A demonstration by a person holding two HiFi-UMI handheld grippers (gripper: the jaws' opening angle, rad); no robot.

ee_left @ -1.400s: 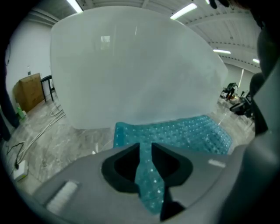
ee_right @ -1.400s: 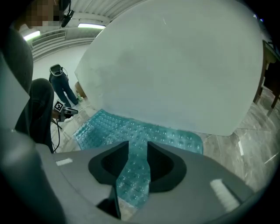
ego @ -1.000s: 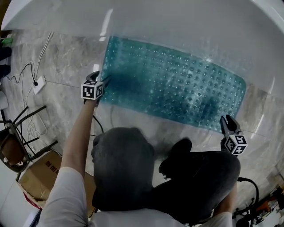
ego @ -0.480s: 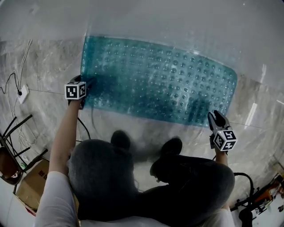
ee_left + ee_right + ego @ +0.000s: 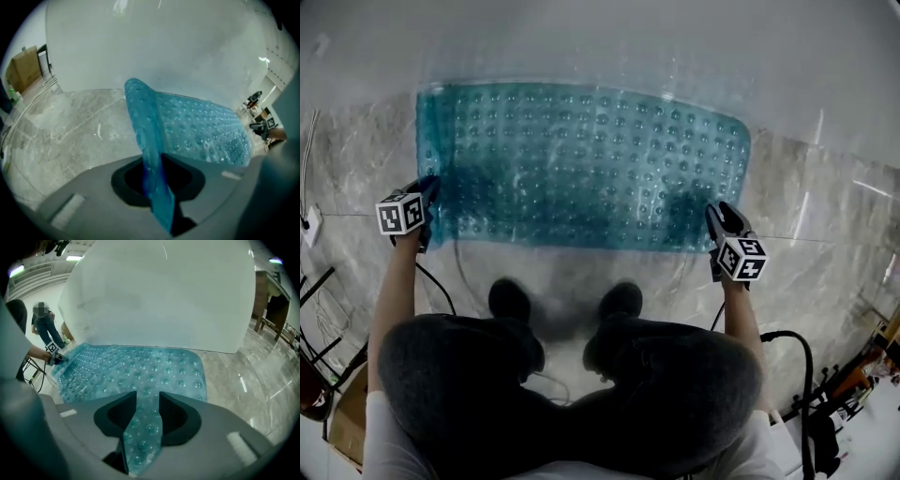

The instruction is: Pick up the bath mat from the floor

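The teal, see-through bath mat point(image 5: 581, 159) with raised bumps lies flat on the marble floor against a white tub. My left gripper point(image 5: 422, 199) is at the mat's near left corner. In the left gripper view its jaws are closing, and that corner point(image 5: 150, 140) stands up folded and pinched in my left gripper point(image 5: 152, 161). My right gripper point(image 5: 722, 220) is at the near right corner. In the right gripper view a strip of the mat point(image 5: 136, 371) runs through my right gripper point(image 5: 147, 401), whose jaws grip it.
The white tub wall point(image 5: 628, 37) rises just behind the mat. The person's shoes point(image 5: 508, 300) stand on the floor close to the mat's near edge. A black cable point(image 5: 787, 337) loops at the right. A cardboard box point(image 5: 21, 68) sits far left. Another person point(image 5: 44, 329) stands beyond.
The head view has swung, so the mat now lies level across it. The left gripper has come down to the near left corner. The right gripper has stayed at the near right corner.
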